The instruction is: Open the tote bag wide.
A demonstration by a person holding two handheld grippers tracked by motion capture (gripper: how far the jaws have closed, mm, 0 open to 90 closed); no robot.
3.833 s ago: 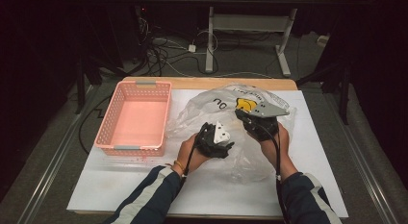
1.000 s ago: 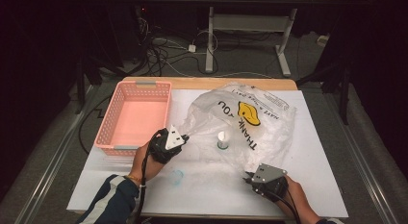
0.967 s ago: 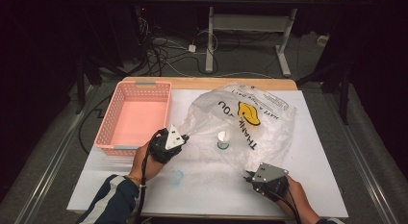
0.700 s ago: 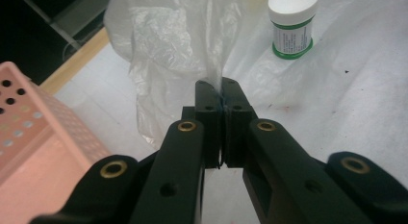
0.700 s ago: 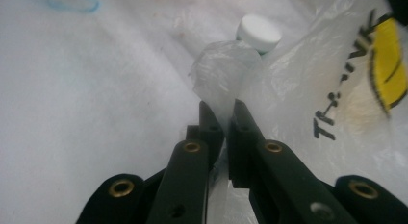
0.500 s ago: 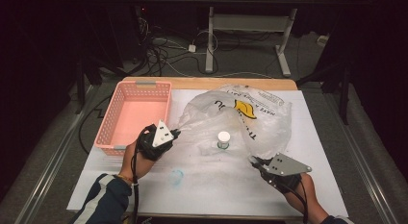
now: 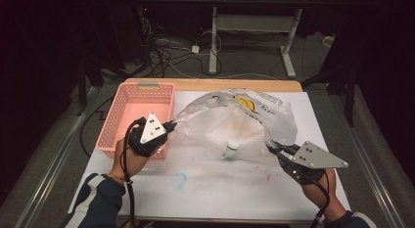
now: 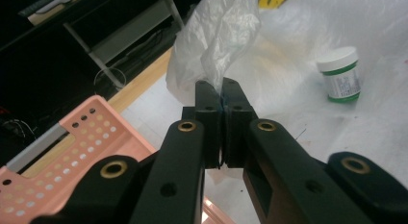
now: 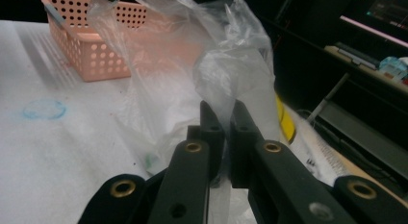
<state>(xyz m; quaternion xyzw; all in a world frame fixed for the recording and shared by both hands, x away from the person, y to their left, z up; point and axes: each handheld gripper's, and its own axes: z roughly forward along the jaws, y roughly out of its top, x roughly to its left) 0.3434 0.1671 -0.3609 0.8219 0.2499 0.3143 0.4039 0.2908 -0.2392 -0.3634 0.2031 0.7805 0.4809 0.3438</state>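
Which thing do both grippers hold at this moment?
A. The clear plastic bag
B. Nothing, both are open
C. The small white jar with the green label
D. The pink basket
A: the left gripper and the right gripper are each shut on an edge of the plastic bag, which spans between them above the small jar; the pink basket is untouched.

Thin, glossy, crinkled plastic bag (image 7: 230, 118) — perforated pink plastic basket (image 7: 132, 115) — matt white table (image 7: 235, 189).
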